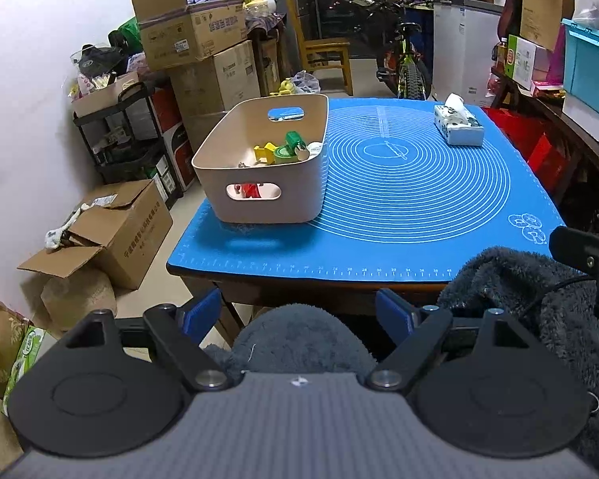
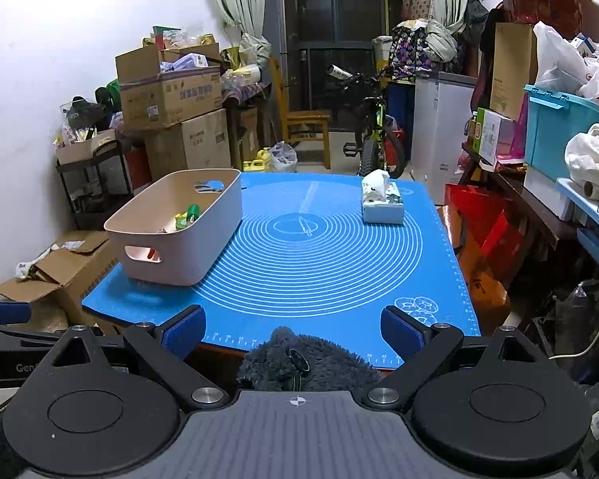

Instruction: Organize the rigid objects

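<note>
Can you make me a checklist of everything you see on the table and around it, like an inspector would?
Surface: blue baking mat covers the wooden table.
Job's things: beige bin at the mat's left edge holds small toys, green, yellow and red.
Clutter: tissue pack at the far right of the mat.
Grippers: left gripper open, empty; right gripper open, empty; both short of the table.
Cables: nothing seen on the mat.
Surroundings: cardboard boxes, bicycle, wooden chair.

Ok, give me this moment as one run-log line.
left gripper: open, empty | right gripper: open, empty | bin: on blue mat, small items inside | tissue box: far right of mat | both grippers short of table
</note>
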`<move>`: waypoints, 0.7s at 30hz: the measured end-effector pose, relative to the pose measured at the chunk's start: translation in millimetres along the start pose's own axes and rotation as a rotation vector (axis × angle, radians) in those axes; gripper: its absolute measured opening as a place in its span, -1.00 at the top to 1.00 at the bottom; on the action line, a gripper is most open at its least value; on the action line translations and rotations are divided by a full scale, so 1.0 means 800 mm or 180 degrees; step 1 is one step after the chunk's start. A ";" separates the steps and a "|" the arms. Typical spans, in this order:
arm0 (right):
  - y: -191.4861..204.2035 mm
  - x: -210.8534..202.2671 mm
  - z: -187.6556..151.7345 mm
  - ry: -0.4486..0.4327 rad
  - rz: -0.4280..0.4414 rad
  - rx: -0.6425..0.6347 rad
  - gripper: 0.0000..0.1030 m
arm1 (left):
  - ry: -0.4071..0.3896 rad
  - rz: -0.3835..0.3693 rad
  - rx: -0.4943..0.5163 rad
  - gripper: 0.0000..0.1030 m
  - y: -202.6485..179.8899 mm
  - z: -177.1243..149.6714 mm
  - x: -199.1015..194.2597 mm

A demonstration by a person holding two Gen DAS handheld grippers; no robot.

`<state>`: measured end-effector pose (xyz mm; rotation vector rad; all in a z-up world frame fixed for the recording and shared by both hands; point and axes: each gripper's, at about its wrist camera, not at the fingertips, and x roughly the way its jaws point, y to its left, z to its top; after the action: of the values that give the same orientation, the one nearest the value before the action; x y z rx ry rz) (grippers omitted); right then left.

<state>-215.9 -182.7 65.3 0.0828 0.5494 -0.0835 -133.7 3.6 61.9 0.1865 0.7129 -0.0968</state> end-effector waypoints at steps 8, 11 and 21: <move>0.003 0.003 -0.006 0.0027 0.0034 -0.0001 -0.84 | 0.0007 -0.0003 -0.0030 -0.64 0.002 0.000 0.000; 0.003 0.003 -0.006 0.0029 0.0034 -0.0002 -0.84 | 0.0000 0.0003 -0.0029 -0.64 0.002 0.000 -0.001; 0.001 0.003 -0.007 0.0036 0.0034 0.0001 -0.84 | 0.0007 -0.0011 -0.0030 -0.64 0.001 0.002 -0.001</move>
<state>-216.8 -181.6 59.5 0.0867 0.5603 -0.0727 -133.5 4.4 63.6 0.1765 0.7156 -0.0966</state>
